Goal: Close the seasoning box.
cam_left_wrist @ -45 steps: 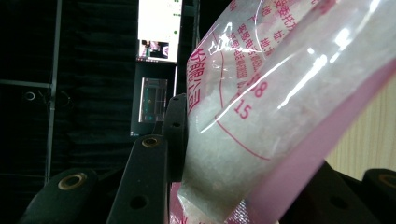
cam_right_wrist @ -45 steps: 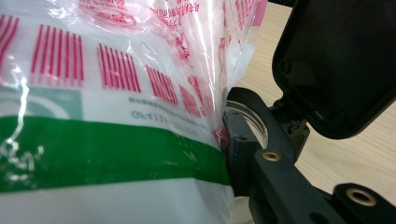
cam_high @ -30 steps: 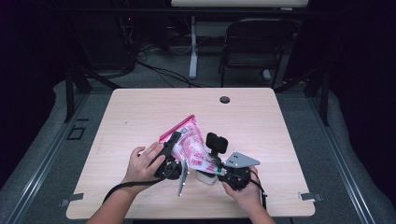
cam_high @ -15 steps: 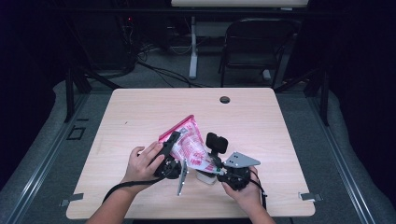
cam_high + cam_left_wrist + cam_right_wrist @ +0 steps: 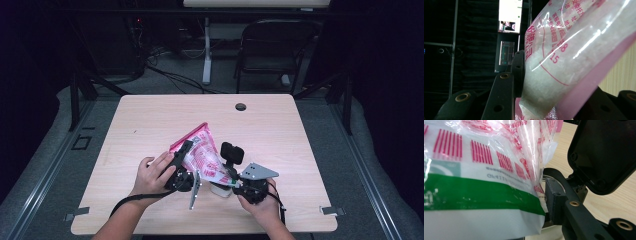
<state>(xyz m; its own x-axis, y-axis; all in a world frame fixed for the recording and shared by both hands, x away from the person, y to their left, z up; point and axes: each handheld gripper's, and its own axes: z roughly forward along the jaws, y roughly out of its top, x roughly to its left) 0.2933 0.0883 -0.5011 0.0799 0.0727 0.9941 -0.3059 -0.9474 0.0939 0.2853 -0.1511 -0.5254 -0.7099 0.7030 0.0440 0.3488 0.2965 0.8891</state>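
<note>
Barely shifted since the earlier frames: both hands parked at lower centre of the high view, bag unmoved; right tongs (image 5: 226,174) just eased a little wider, bag between the jaws throughout.

Largest first: wooden counter (image 5: 150,125), bare across its upper half apart from a dark round hole (image 5: 241,106) near the top edge. Behind it, at upper centre, a black chair (image 5: 272,50) and cables on the floor.

Next, plastic bag (image 5: 202,152), pink and white with red print, lying at centre of the counter, long axis running diagonally, pink top corner aimed at upper left, lower end toward lower right between the two hands.

Left tongs (image 5: 184,152) part-spread, clamped on the bag's pink edge; left jaw pad pressed flat against the film (image 5: 544,75) in the left gripper view. Right tongs also part-spread, at the bag's lower end; white-and-green printed section (image 5: 479,192) lying against the jaw pad in the right gripper view, whether firmly pinched impossible to tell. Left tongs' black body looming at upper right there.
</note>
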